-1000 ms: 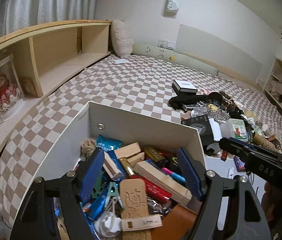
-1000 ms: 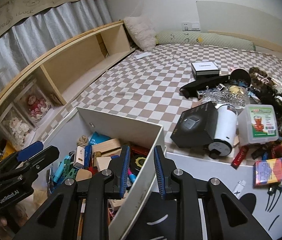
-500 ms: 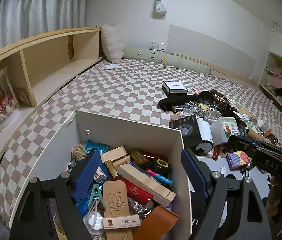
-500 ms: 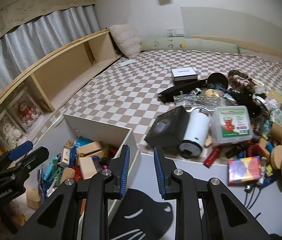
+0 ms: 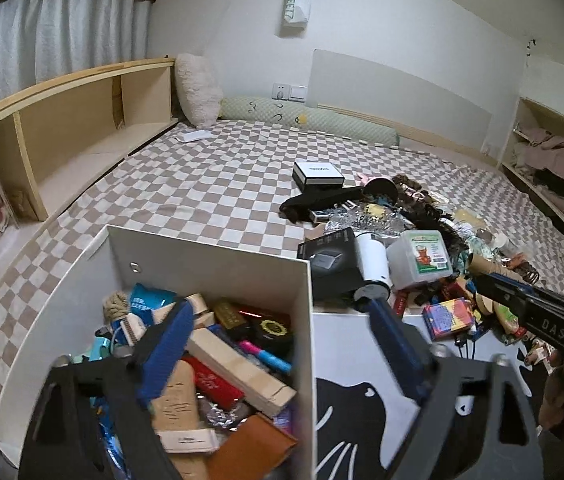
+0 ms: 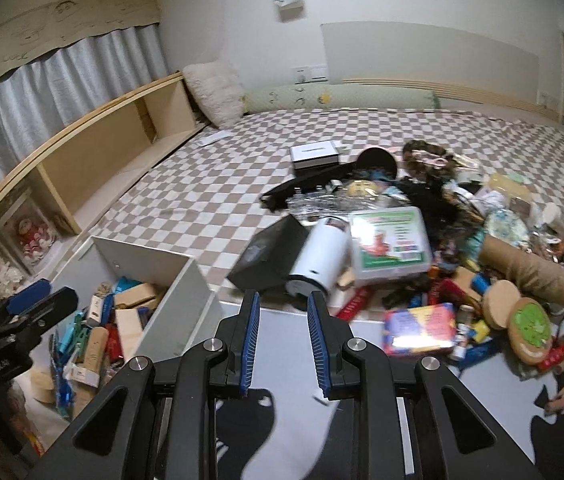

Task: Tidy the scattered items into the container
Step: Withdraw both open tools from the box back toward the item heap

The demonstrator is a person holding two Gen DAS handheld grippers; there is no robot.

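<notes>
A white open box (image 5: 217, 264) holds many small items; it also shows in the right wrist view (image 6: 169, 304). My left gripper (image 5: 282, 320) is open and empty, straddling the box's right wall. My right gripper (image 6: 282, 312) is open and empty over a grey mat (image 6: 362, 344), pointing at a pile of scattered items: a white cylinder (image 6: 318, 256), a black box (image 6: 265, 256), a clear plastic case (image 6: 390, 240), a colourful packet (image 6: 418, 328) and a green-topped disc (image 6: 530, 328).
The pile lies on a checkered bedspread (image 5: 209, 184). A wooden shelf (image 5: 81, 136) runs along the left. A black-and-white box (image 5: 318, 174) and a black strap (image 5: 318, 200) lie farther back. A bolster (image 5: 306, 124) lies by the wall.
Both grippers have swung right, away from the box and toward the pile. The right gripper's jaws have opened a little wider. The left gripper now straddles the box's right wall.
</notes>
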